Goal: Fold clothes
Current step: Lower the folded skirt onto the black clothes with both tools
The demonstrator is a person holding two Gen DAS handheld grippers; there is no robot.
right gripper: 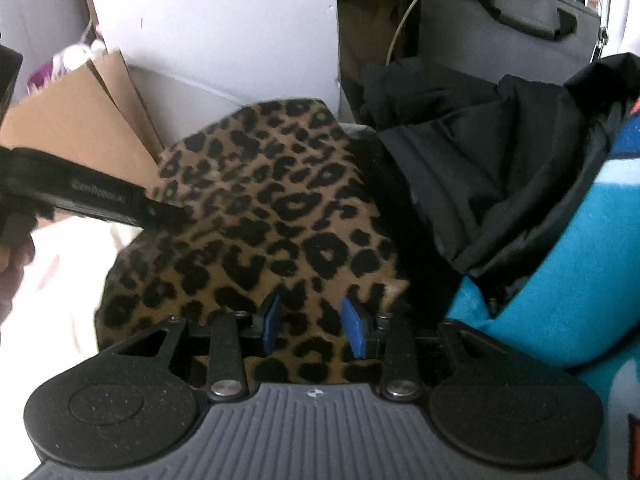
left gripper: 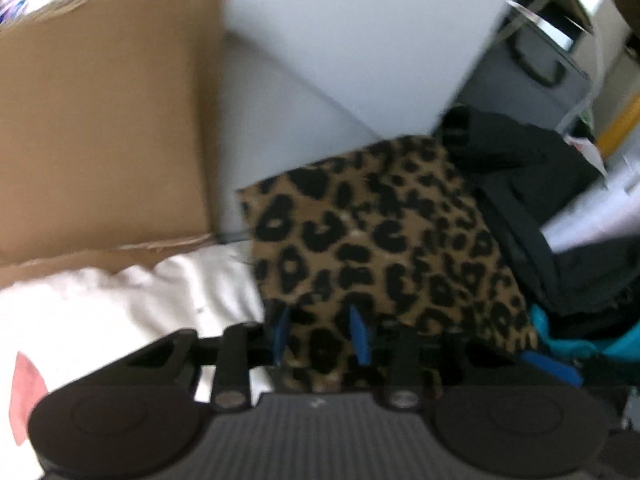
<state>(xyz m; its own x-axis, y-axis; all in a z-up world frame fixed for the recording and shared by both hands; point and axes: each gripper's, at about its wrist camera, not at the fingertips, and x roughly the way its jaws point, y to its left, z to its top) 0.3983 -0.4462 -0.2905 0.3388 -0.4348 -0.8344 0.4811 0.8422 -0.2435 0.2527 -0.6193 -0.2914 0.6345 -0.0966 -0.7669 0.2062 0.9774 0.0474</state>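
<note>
A leopard-print garment [left gripper: 384, 232] is held up over a pile of clothes; it also fills the middle of the right wrist view [right gripper: 272, 208]. My left gripper [left gripper: 320, 336] has its blue pads [left gripper: 360, 336] partly apart with the garment's near edge between them. My right gripper [right gripper: 312, 328] likewise has its blue pads [right gripper: 352, 328] on either side of the garment's edge. The left gripper's body [right gripper: 100, 196] reaches the garment's left edge in the right wrist view.
A cardboard box [left gripper: 104, 120] stands to the left. White cloth [left gripper: 120, 312] lies below it. Black garments [right gripper: 480, 152] and a turquoise blanket [right gripper: 560, 280] are piled to the right. A grey bin with black handles [right gripper: 520, 20] stands behind.
</note>
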